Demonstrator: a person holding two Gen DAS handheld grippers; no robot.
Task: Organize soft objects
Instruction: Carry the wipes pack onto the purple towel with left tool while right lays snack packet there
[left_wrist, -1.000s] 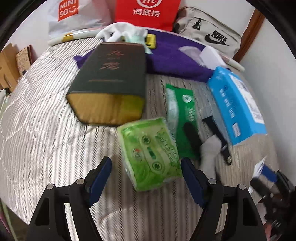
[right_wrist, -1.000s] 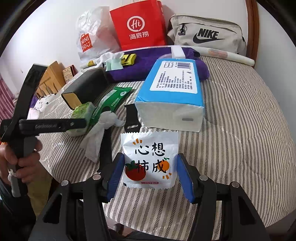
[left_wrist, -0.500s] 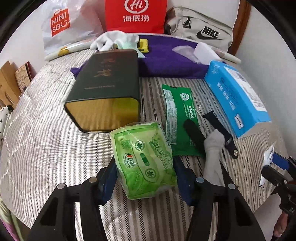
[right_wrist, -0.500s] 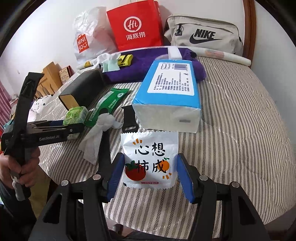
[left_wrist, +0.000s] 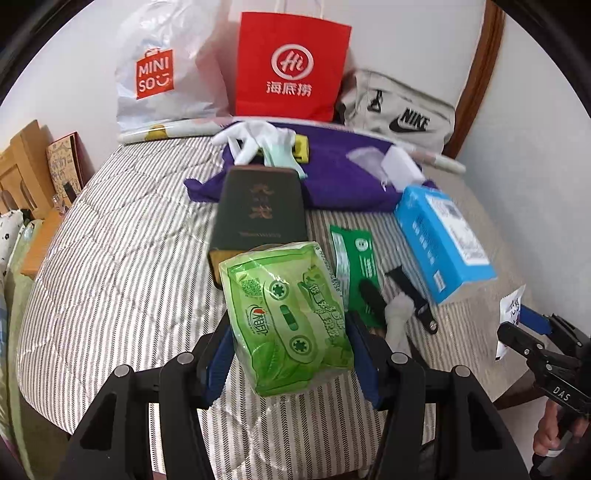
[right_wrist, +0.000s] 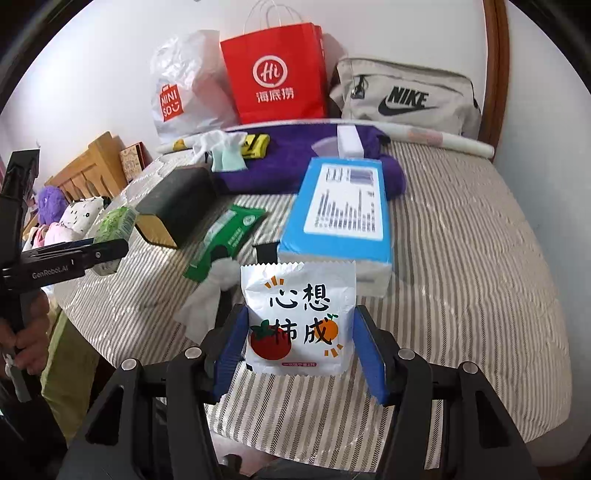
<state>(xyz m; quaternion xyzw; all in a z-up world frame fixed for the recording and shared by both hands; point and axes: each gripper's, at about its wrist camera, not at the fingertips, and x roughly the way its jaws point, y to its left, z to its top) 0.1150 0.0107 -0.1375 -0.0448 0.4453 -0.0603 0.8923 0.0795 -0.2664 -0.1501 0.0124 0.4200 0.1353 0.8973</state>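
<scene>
L gripper (left_wrist: 290, 345) pinched the crinkly green plastic tissue pack (left_wrist: 286, 317), lifted above the striped grey bed cover (left_wrist: 122, 258). R gripper (right_wrist: 300, 341) squeezed the white tomato-print paper packet (right_wrist: 300, 317), also off bed, near its front edge.

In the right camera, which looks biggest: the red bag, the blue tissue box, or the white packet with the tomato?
1. Blue tissue box
2. Red bag, though it stands farther back
3. White packet, nearest the camera, so really smaller than it looks
</scene>
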